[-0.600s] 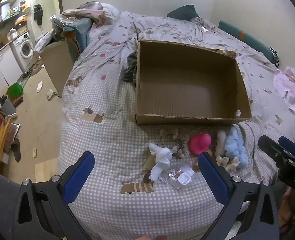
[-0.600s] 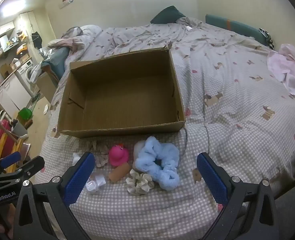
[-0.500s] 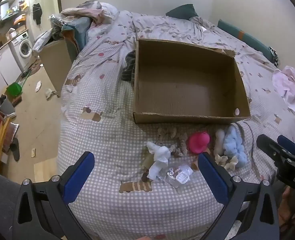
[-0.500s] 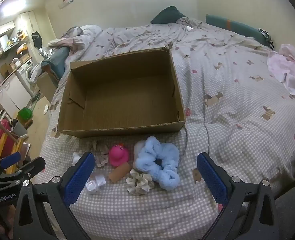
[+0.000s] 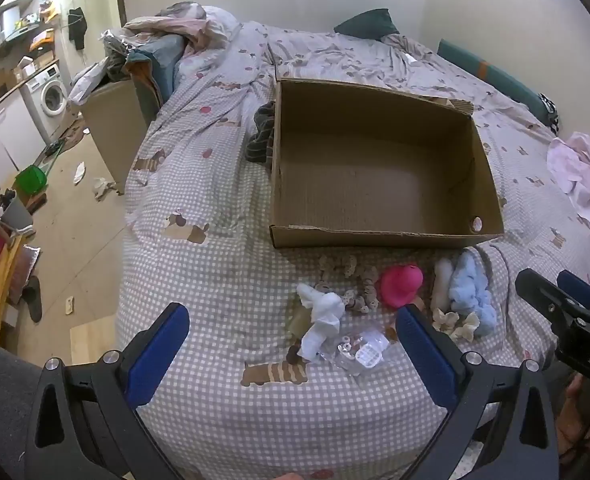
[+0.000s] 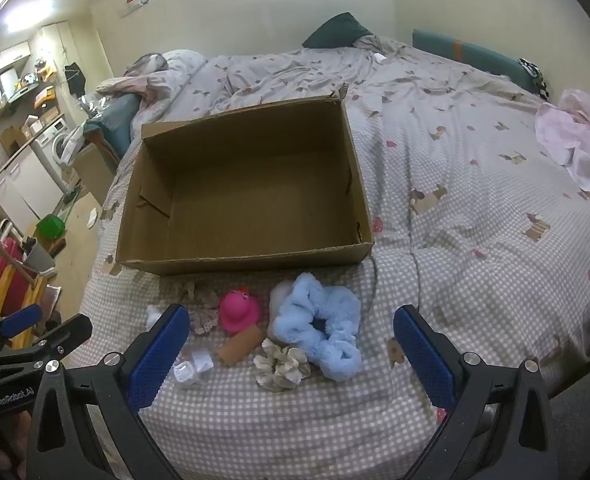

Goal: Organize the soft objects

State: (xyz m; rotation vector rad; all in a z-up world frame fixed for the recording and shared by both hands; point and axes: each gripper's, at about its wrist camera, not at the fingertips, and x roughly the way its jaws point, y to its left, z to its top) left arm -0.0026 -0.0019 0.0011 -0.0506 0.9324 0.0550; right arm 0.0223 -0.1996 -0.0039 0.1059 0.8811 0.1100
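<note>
Both the left gripper (image 5: 291, 336) and right gripper (image 6: 287, 332) hover wide open and empty above the blue scrunchie (image 6: 319, 330) and other soft items lying before the empty cardboard box (image 6: 247, 258); nothing is packed yet, so the next move is probably to descend and grasp one.

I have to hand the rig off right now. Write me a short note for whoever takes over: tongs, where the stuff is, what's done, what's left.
Left tongs: open, empty, above the bed's near edge.
Right tongs: open, empty, over the pile.
Cardboard box: on the bed, nothing inside.
In front of the box, on the bed cover: blue scrunchie, cream scrunchie, patterned scrunchie, pink duck, white cloth, clear packet, tan roll.
Done: nothing boxed.
Left: every item, probably into the box.
</note>
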